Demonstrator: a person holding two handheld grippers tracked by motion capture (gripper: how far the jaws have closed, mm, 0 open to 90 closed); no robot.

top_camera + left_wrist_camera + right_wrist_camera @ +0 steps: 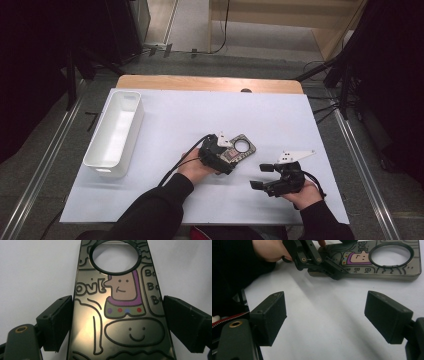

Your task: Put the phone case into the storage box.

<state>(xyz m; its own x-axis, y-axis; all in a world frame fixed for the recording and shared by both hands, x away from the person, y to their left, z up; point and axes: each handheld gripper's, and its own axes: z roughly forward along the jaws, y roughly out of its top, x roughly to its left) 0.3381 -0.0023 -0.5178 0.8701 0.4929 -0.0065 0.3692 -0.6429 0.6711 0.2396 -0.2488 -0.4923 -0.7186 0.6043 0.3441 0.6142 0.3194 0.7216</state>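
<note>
**Left gripper straddles the phone case**

From the high view, we see the phone case [241, 148] lying flat near the middle of the white table [200, 115], with the left gripper [223, 156] over its near end and the right gripper [263, 176] apart to its right. A white bin [116, 131] stands at the left.

In the left gripper view, our jaws flank the case's edges; we cannot tell whether they press it.

In the right gripper view, our jaws stand wide apart over bare table.
</note>
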